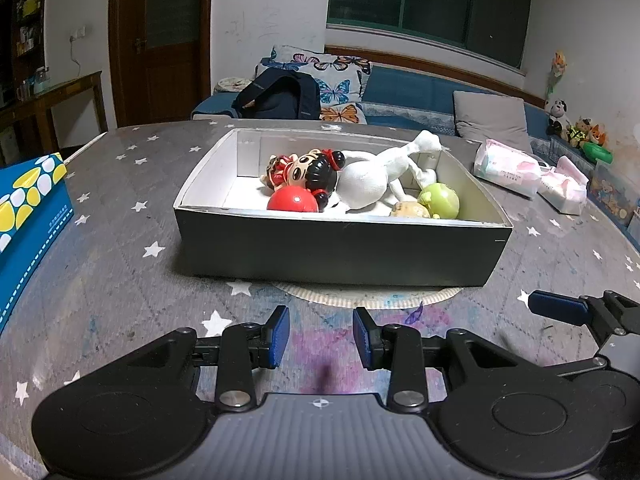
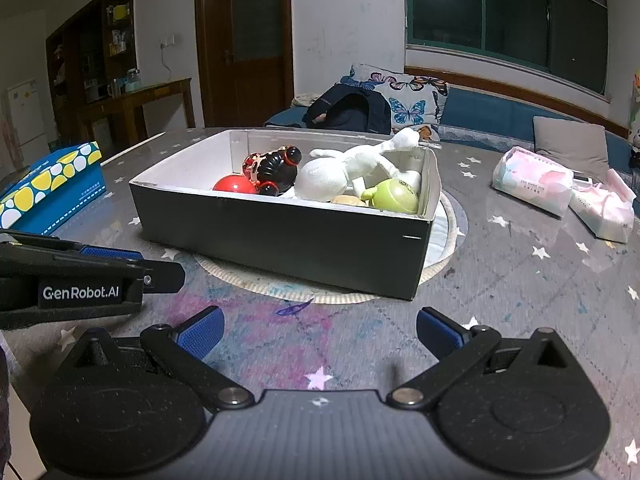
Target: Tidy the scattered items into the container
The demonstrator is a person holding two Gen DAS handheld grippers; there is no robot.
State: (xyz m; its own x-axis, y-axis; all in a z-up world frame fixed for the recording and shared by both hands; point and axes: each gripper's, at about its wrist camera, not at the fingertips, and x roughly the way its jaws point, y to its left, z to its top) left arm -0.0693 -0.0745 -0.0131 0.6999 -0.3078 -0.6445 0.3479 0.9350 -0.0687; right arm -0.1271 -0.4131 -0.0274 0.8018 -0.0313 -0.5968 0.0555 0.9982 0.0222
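Left gripper [image 1: 321, 336] hovered low over the star-print table [image 1: 120, 208], blue pads [image 1: 280, 330] parted a bit with nothing between them. Right gripper [image 2: 320, 330] sat just beside it, spread a lot wider, also holding nothing. Both pointed at the dark box [image 1: 340, 248] with the white inside, parked on a round mat [image 2: 448, 240] mid-table. Packed in there: red ball [image 1: 292, 201] near the front wall, big-headed doll [image 1: 308, 172] with black hair buns right behind and touching it, white plush figure [image 1: 364, 184] sprawled across the middle with a limb poking over the back rim, green round toy [image 1: 440, 200] in the right corner, some tan thing [image 1: 410, 210] beside it, hard to make out. Off to the left, blue spotted carton [image 1: 28, 208]; off to the right, two tissue packs [image 2: 532, 186], well apart from the box.
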